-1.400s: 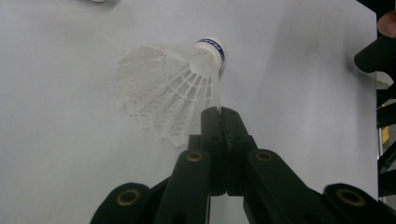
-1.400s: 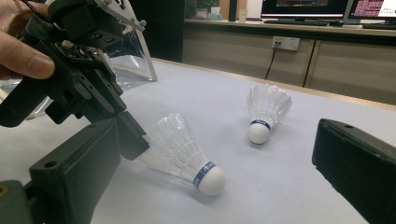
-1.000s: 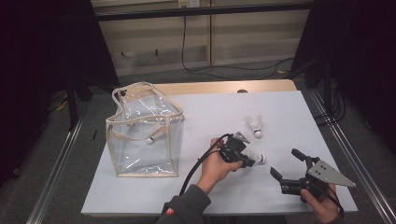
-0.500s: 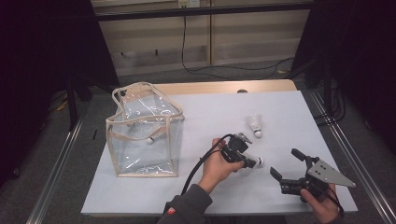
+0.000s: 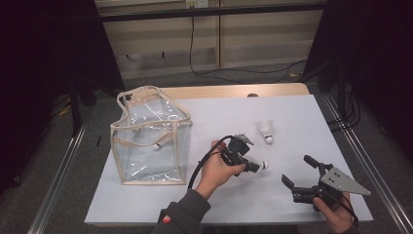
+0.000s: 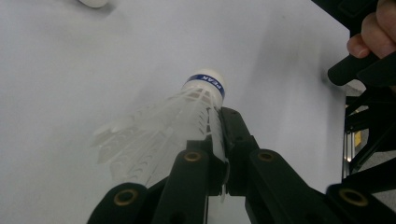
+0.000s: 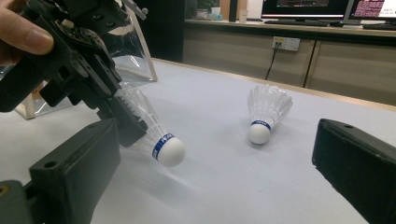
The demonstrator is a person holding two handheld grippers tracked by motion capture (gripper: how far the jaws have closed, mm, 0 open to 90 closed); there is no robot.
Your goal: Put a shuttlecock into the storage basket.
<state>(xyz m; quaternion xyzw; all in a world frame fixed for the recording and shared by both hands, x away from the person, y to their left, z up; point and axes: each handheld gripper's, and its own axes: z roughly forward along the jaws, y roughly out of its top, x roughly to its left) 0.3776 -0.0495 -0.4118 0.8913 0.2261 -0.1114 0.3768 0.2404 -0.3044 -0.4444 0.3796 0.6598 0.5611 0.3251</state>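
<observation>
Shuttlecock (image 5: 257, 165): sitting clamped in the left gripper (image 5: 251, 165), just above the table near its front middle; skirt pinched between the jaws.
Surface: pale grey sheet (image 5: 292, 117) covering a wooden table (image 5: 234, 90); metal rails running along both sides.
Room: dark surroundings; cabinets and a hanging cable showing at the back wall; monitors glowing beyond the table in the right gripper view.
Container: clear plastic tote bag (image 5: 151, 141) with beige trim standing upright at the table's left, handles flopping over; one shuttlecock in bag (image 5: 156, 145) lying inside.
Loose item: second shuttlecock (image 5: 265, 130) resting on the sheet, apart from the held one, cork toward the person.
Pointing: held shuttlecock's long axis lying nearly level, cork tip (image 6: 205, 84) heading away from the jaws toward the right gripper (image 5: 299, 176).
Right gripper: hovering at front right, jaws standing wide apart, gripping nothing.
</observation>
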